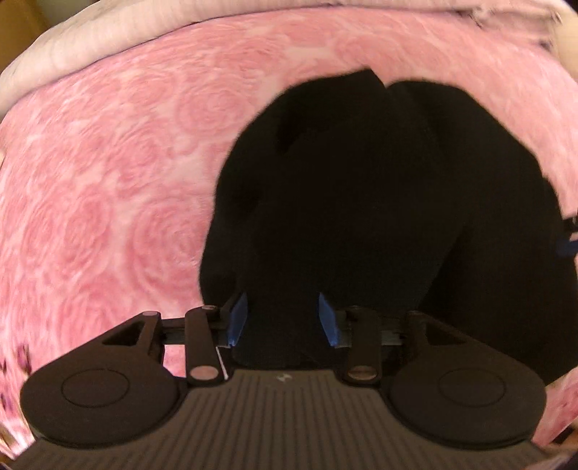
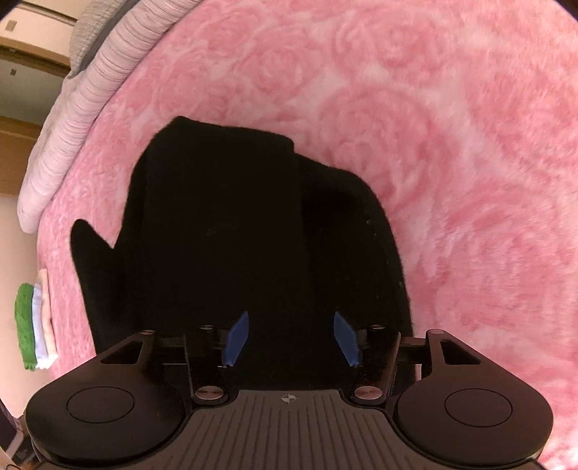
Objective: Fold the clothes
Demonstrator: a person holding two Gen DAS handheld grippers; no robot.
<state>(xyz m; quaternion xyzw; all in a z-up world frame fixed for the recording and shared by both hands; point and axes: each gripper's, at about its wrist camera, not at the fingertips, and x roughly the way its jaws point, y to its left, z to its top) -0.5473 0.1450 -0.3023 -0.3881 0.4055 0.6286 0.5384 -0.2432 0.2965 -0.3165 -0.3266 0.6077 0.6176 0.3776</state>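
A black garment [image 1: 379,202] lies bunched in folds on a pink rose-patterned blanket [image 1: 108,180]. My left gripper [image 1: 283,318] is open right over its near end, with black cloth filling the gap between the blue pads [image 1: 238,318]. In the right wrist view the same black garment [image 2: 224,231] lies partly folded, one flap sticking out to the left. My right gripper [image 2: 290,338] hovers open over its near edge, blue pads [image 2: 236,338] wide apart with cloth below them. A blue bit of the right gripper [image 1: 567,246] shows at the garment's right edge.
A folded stack of green, white and peach clothes [image 2: 36,325] sits at the left edge of the blanket [image 2: 451,180]. Pale pink quilted bedding [image 2: 83,108] borders the blanket's far side, also seen as bedding [image 1: 144,29]. Wooden furniture [image 2: 18,159] stands beyond.
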